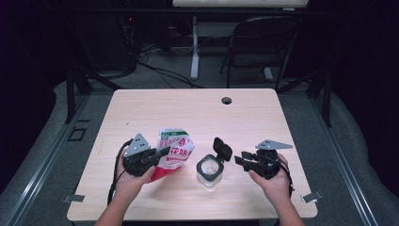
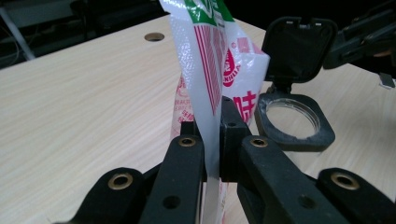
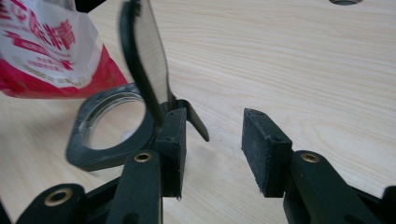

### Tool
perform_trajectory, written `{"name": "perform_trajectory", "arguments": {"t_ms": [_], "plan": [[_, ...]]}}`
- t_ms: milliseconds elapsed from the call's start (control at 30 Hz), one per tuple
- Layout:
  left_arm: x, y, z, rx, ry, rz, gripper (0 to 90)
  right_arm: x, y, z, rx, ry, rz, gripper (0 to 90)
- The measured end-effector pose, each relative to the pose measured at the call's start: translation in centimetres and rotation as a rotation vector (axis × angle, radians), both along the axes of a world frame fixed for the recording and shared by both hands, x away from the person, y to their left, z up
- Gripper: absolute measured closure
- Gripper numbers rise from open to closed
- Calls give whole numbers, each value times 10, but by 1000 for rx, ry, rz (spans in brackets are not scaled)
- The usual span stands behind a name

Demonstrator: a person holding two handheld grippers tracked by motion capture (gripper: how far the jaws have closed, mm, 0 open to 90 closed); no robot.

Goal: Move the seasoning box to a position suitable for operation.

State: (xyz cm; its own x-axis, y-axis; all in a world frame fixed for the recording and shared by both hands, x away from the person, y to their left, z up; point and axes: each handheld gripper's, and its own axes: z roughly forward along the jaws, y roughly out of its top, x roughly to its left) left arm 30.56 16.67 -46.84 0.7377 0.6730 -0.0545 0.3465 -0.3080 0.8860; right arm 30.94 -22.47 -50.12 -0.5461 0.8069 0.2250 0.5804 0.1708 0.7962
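Note:
A red, white and green snack bag (image 1: 175, 150) stands upright at the table's front left. My left gripper (image 1: 162, 153) is shut on its lower edge; in the left gripper view both pads pinch the bag (image 2: 210, 60) between them at the gripper (image 2: 212, 126). A clear jar (image 1: 209, 170) with a black square collar stands just right of the bag, its black flip lid (image 1: 222, 149) raised. My right gripper (image 1: 240, 159) hovers right of the jar, open. In the right gripper view the gripper (image 3: 212, 144) holds nothing, and the lid (image 3: 144, 51) rises beside its left jaw.
The wooden table (image 1: 197, 113) has a round cable hole (image 1: 227, 100) near its far edge. A black folding chair (image 1: 263, 42) and a desk leg stand on the floor beyond it. Bare tabletop lies behind and to the sides of both hands.

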Motion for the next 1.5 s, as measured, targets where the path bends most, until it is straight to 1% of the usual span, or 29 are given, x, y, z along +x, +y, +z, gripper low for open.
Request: {"name": "perform_trajectory", "arguments": {"t_ms": [33,100,167,200,233,267,300,400,433,467,533,667,767,867,900,933,1000,1100,1367,1500], "plan": [[-1,1,-2,-6,7,-1,889,-1,0,4,-3,2,11,613],[-3,2,-6,2,23,-3,886,-3,1,10,3,6,28,634],[-5,3,-10,4,33,-10,884,-6,1,17,16,-2,37,661],[-6,4,-12,6,38,-10,884,-7,1,20,15,4,43,669],[-7,5,-14,3,43,-11,884,-8,1,23,20,-4,48,678],[-8,6,-18,-5,60,-18,884,-9,2,25,28,-5,48,690],[-9,6,-20,-8,70,-18,884,-11,3,30,32,-7,60,701],[-14,5,-30,2,90,-33,884,-16,6,38,36,-16,75,727],[-15,4,-32,-9,95,-44,882,-17,7,41,37,-20,85,740],[-16,3,-33,-13,94,-49,882,-19,8,43,43,-24,89,749],[-17,0,-33,3,92,-50,881,-21,10,47,47,-24,108,769],[-19,-2,-35,-12,88,-50,878,-23,14,51,48,-26,126,780],[-19,-1,-35,-16,95,-48,876,-24,15,53,47,-27,131,779],[-19,-1,-37,-39,104,-49,872,-25,16,56,47,-28,141,777],[-19,0,-37,-42,106,-47,870,-25,17,57,55,-33,141,777],[-19,1,-37,-44,106,-47,869,-26,18,59,47,-34,148,778],[-19,1,-37,-49,104,-47,868,-26,21,61,51,-32,161,778],[-20,0,-38,-48,106,-45,868,-26,29,65,59,-30,191,778],[-20,0,-38,-48,103,-43,864,-23,55,64,37,-17,258,777],[-22,0,-38,-44,100,-41,861,-21,67,64,37,-17,284,776]]}}
